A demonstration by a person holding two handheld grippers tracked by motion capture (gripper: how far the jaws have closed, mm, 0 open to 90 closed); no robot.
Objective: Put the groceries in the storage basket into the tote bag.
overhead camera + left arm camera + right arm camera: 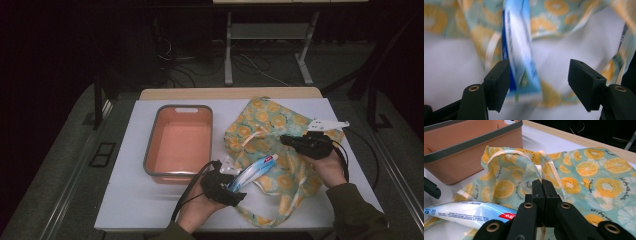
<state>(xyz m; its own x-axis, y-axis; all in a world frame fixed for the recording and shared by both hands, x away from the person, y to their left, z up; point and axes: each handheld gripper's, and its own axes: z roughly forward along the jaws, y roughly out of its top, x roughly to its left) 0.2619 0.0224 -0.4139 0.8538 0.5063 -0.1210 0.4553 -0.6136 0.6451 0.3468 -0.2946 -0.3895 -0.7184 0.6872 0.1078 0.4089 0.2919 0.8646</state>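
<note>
The toothpaste tube [254, 171] lies on the white counter [125, 200], its cap end resting on the edge of the citrus-print fabric bag [265, 125], its flat crimped tail pointing toward the person. It looks light and soft-walled, the sort of thing that dents under a hard squeeze and has a glossy skin that could slip, so the stiff flat tail or the firm shoulder by the cap seems the safer place to take hold. The left hand-held gripper [235, 187] has its jaws spread, the tube's tail sitting between them against one pad but not pinched, as the left gripper view shows [521, 50]. The right hand-held gripper [287, 140] is closed tight on a fold of the bag near its pale drawstring [549, 167]; the cloth is limp and thin, so it will sag and bunch wherever it is lifted. I cannot tell whether anything is inside the bag. Just beside the bag stands a salmon-coloured bin [151, 145] with a grey rim, and it is empty.
</note>
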